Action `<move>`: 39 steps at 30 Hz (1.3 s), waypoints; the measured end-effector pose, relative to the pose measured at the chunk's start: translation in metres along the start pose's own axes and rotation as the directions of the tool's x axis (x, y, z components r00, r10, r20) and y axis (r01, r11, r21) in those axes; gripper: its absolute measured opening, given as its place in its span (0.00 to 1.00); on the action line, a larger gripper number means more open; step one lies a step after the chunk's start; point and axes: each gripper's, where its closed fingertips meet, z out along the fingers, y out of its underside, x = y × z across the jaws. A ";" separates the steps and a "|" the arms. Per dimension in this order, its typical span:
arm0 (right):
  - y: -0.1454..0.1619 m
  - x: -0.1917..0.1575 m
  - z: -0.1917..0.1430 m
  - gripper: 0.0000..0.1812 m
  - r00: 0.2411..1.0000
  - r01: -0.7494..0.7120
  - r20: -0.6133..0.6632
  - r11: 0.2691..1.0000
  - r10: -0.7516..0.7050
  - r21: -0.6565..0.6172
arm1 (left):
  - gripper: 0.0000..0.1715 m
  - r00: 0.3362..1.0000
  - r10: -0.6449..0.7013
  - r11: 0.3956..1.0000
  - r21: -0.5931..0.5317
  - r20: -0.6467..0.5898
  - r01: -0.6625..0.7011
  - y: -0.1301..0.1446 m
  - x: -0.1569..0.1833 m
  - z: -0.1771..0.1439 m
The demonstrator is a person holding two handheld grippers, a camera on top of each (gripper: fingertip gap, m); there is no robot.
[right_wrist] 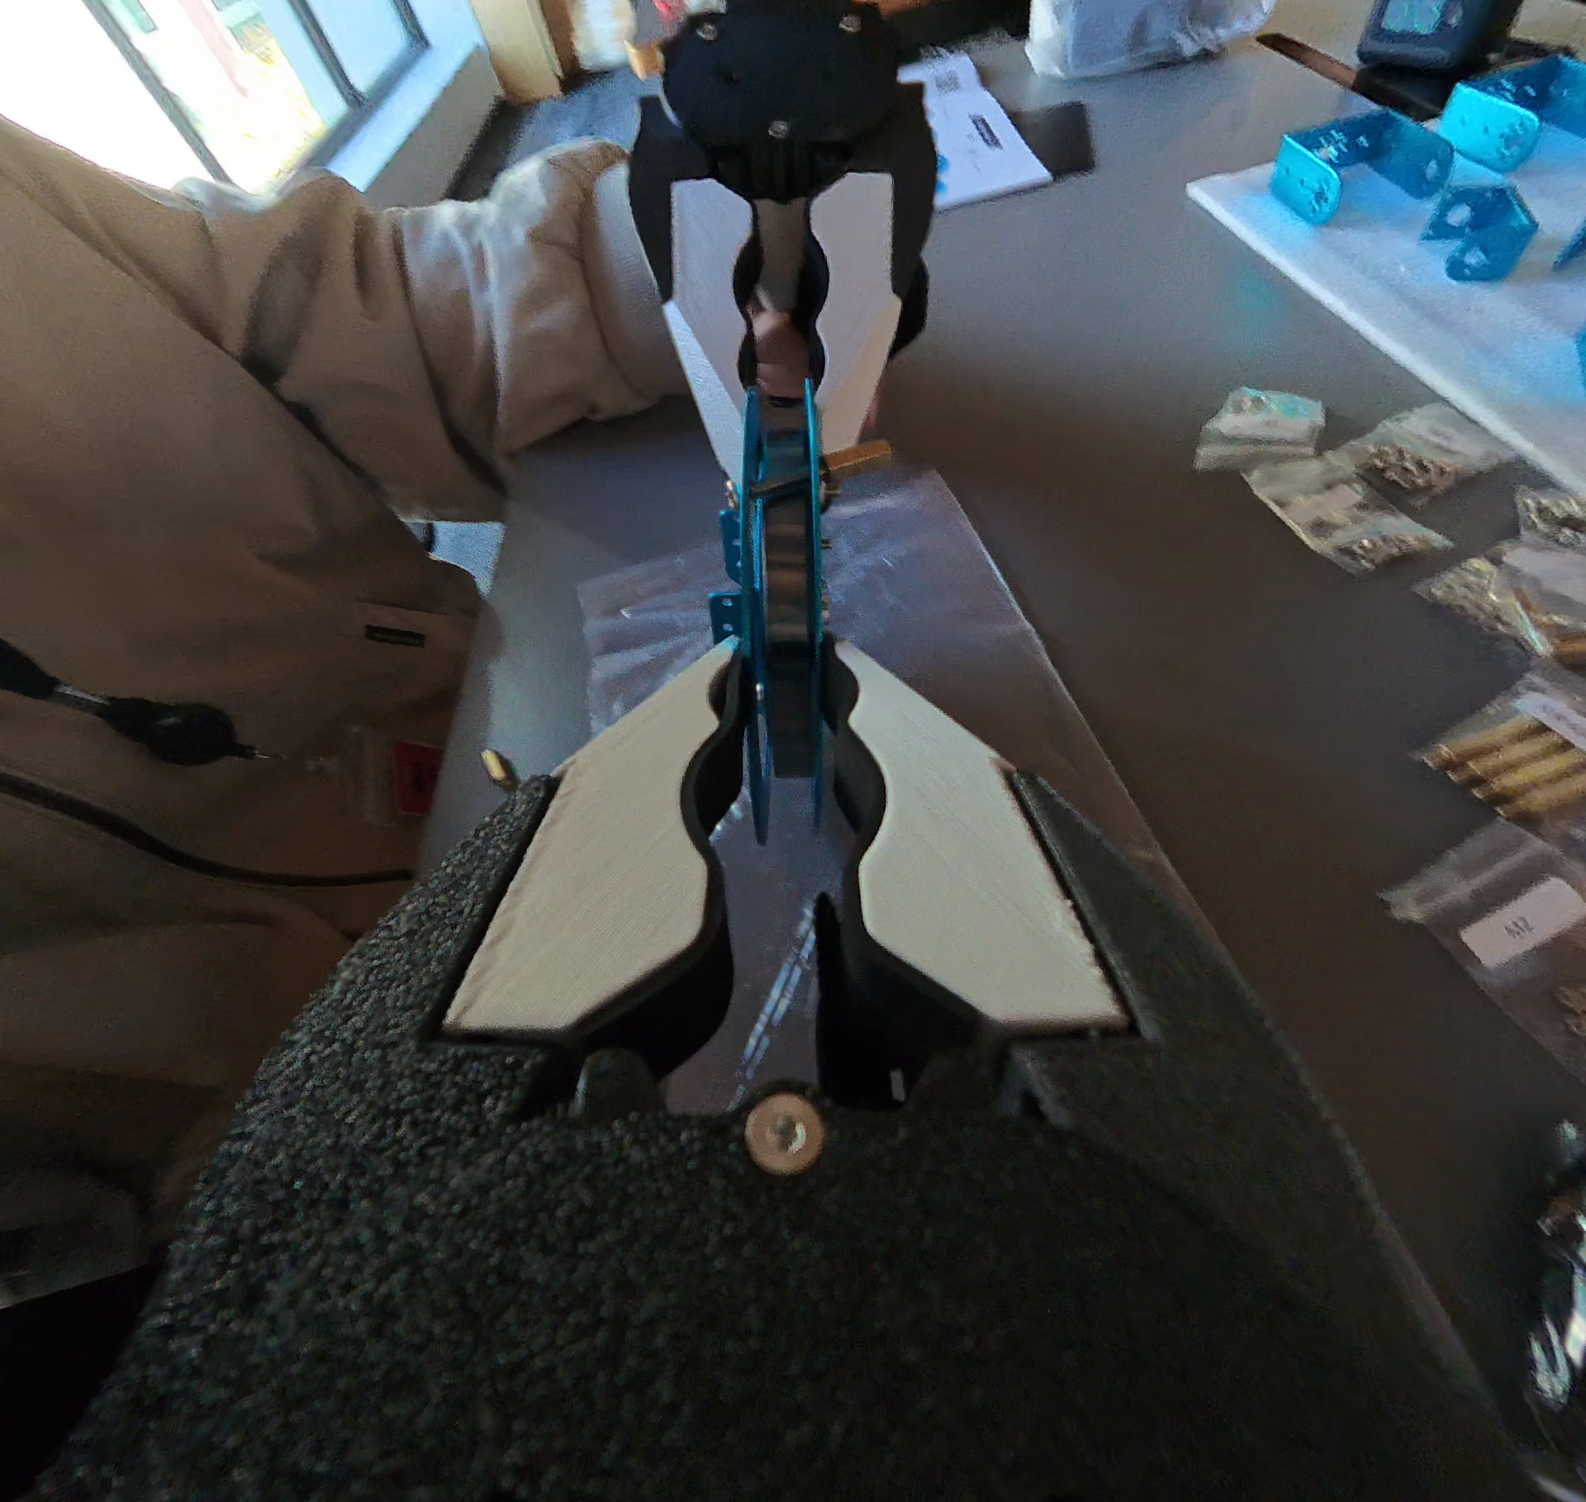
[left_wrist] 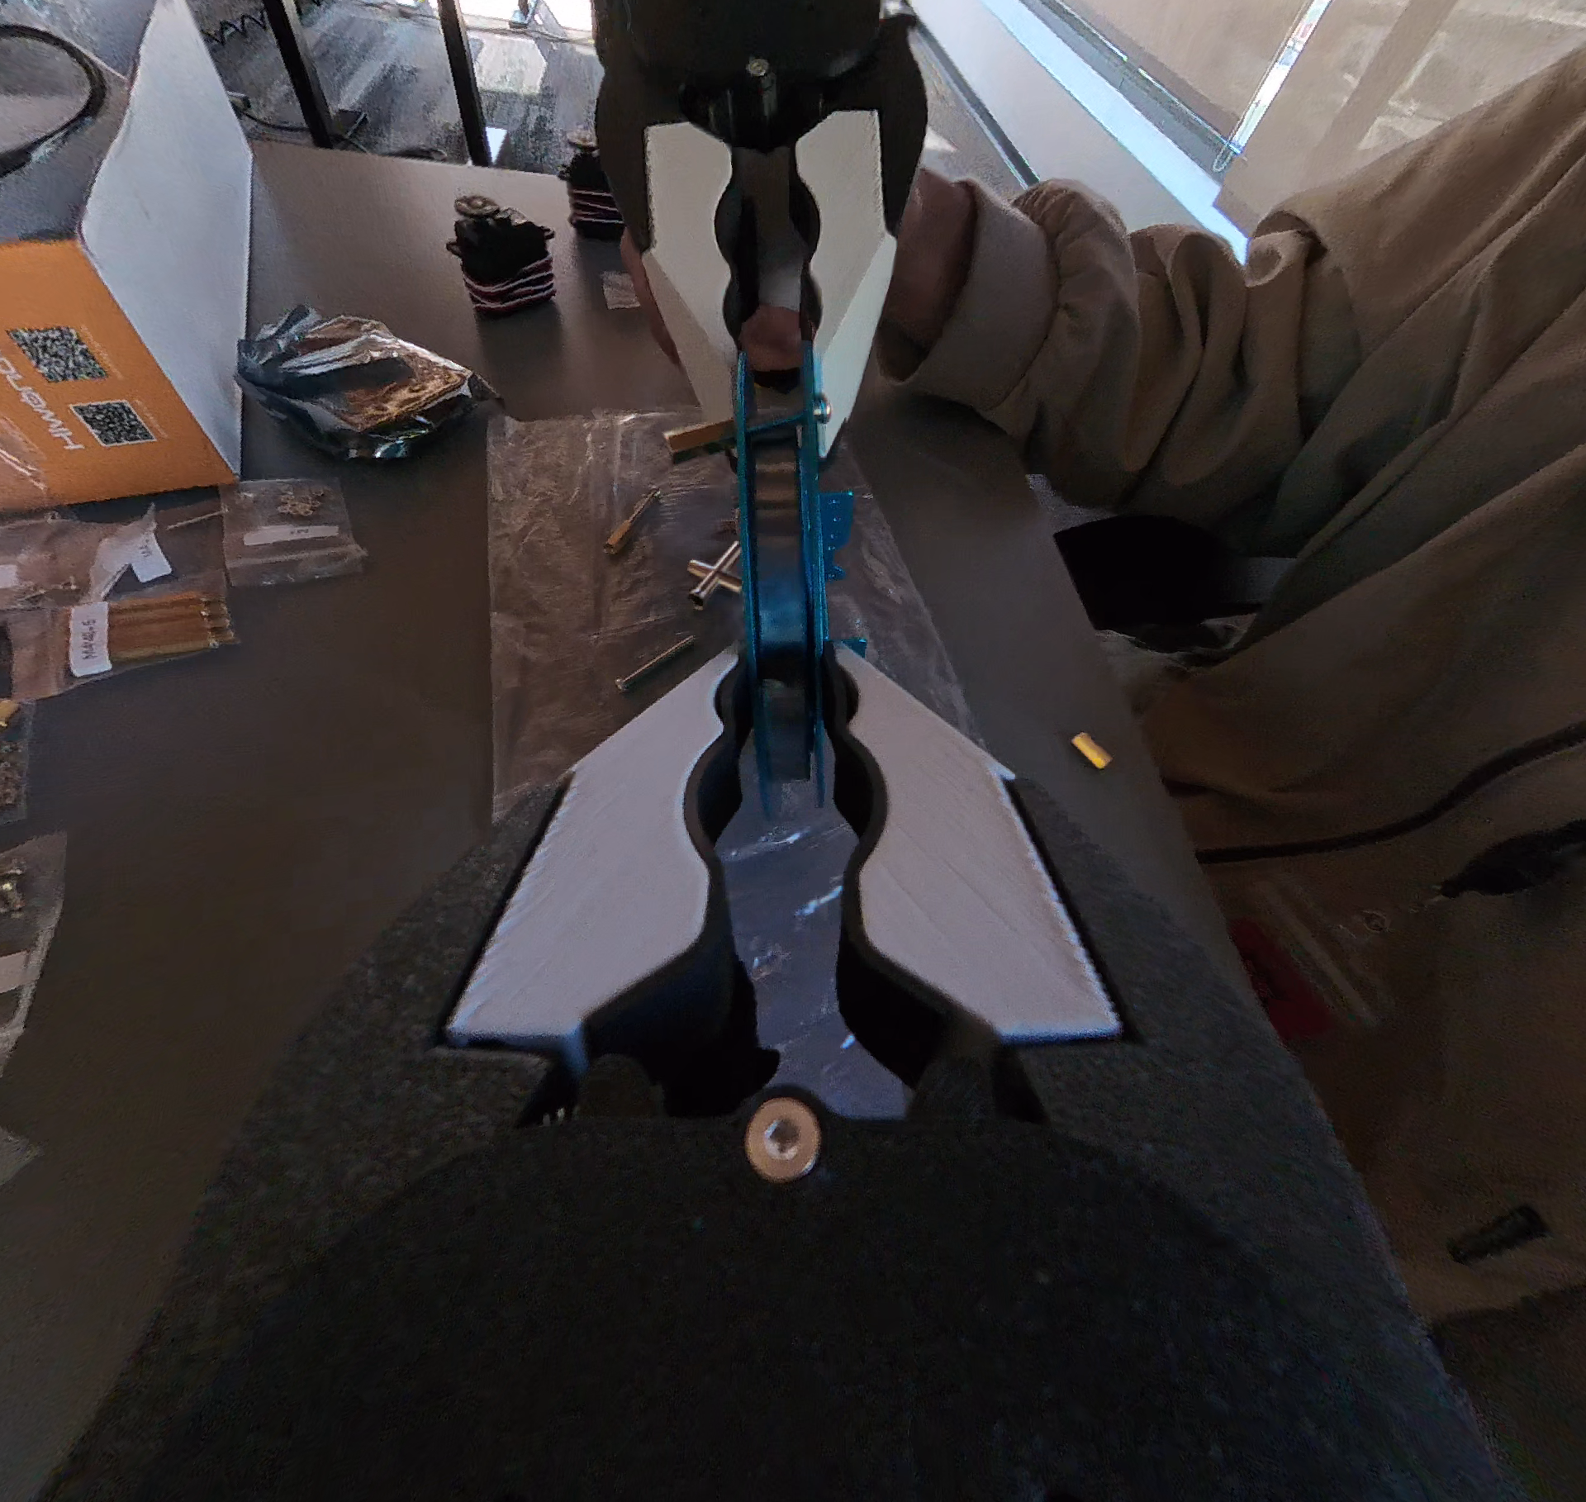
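Grippers face each other over the grey table [left_wrist: 360, 774], the left gripper [left_wrist: 783, 688] and the right gripper [right_wrist: 783, 680] each clamped narrowly on opposite ends of one blue metal assembly [left_wrist: 777, 568].

My two wrist cameras look along my fingers from close behind, facing each other; both share the blue metal assembly [left_wrist: 781, 594] between my fingertips and the table [right_wrist: 1159, 602] below.
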 end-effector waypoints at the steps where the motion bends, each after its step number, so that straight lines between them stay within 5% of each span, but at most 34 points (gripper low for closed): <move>1: -0.007 -0.006 -0.001 0.09 0.999 -0.004 0.032 1.000 0.003 0.028 | 0.08 1.000 0.003 1.000 -0.003 -0.012 -0.003 -0.006 0.005 -0.004; 8: 0.001 -0.008 0.014 0.09 0.998 -0.003 0.059 0.999 0.006 -0.038 | 0.08 1.000 -0.001 0.990 -0.142 0.017 0.004 0.008 0.008 -0.005; 16: 0.005 -0.001 0.010 0.09 1.000 -0.008 0.017 0.999 0.009 -0.038 | 0.07 0.999 -0.045 0.998 -0.050 0.001 0.045 0.003 0.002 0.004; 34: 0.001 0.000 0.013 0.07 0.999 -0.028 -0.024 0.998 0.027 -0.048 | 0.07 0.998 0.009 1.000 -0.031 0.061 -0.008 0.009 -0.002 0.003; 39: -0.007 0.021 0.003 0.15 0.977 -0.022 -0.211 1.000 0.026 0.018 | 0.07 0.984 -0.125 0.992 0.016 0.128 0.124 0.008 -0.007 0.000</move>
